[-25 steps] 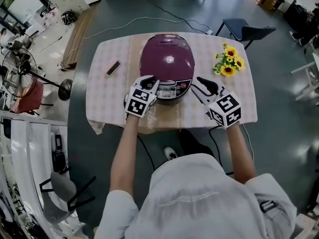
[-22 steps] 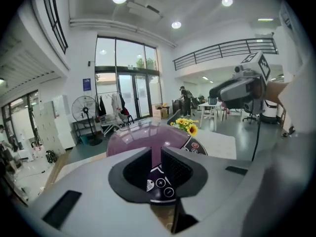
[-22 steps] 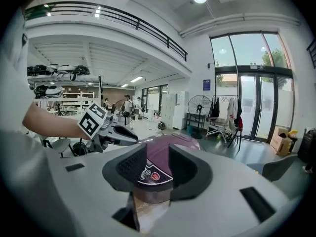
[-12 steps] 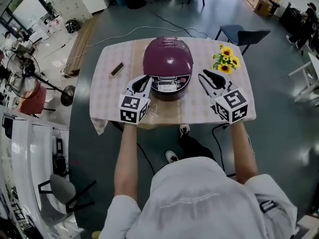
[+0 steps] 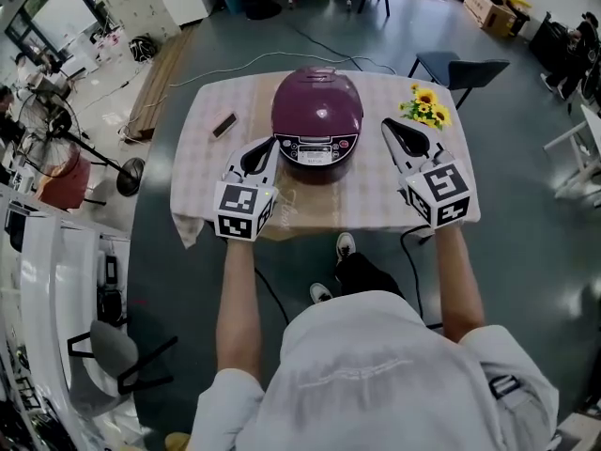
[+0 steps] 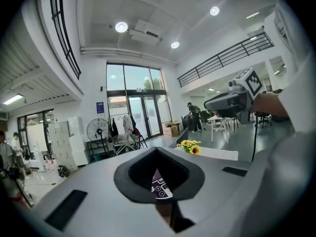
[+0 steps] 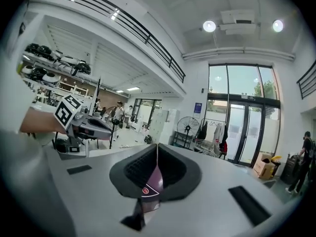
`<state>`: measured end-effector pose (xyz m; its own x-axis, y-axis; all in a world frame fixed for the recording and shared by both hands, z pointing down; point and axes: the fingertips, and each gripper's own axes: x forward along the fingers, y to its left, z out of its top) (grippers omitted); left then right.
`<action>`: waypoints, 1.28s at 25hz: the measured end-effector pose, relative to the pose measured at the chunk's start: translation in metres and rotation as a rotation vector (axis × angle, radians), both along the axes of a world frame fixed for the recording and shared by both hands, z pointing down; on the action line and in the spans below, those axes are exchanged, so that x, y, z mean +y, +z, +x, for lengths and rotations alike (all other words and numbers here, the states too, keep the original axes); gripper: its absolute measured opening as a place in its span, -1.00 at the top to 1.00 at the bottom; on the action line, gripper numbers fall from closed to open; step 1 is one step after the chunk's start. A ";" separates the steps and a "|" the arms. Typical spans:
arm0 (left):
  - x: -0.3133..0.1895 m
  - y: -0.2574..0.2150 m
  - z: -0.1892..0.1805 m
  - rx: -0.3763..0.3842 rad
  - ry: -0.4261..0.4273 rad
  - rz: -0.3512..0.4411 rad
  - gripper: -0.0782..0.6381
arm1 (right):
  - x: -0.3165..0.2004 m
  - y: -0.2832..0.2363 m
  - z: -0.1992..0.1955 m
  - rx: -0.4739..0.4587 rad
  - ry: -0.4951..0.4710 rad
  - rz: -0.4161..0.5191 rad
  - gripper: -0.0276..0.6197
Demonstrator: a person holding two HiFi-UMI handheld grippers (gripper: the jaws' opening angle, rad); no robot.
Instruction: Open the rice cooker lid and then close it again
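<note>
left tongs (image 5: 265, 146), right tongs (image 5: 388, 124) closed, flanking rice cooker (image 5: 317, 111)

Rice cooker (image 5: 317, 111) glossy purple plastic, tablecloth (image 5: 199, 153) matt checked cloth, floor (image 5: 531, 167) at 3 o'clock smooth with sheen, left gripper (image 6: 157, 151) and right gripper (image 7: 157, 148) matt grey plastic, pads (image 7: 139, 171) ribbed black.
</note>
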<state>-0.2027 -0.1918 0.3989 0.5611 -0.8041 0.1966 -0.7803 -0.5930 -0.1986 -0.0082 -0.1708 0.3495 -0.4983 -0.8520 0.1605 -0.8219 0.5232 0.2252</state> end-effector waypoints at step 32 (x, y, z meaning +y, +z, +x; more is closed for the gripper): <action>0.049 -0.085 0.008 -0.028 -0.005 0.183 0.74 | 0.026 -0.039 -0.008 0.047 -0.082 0.102 0.83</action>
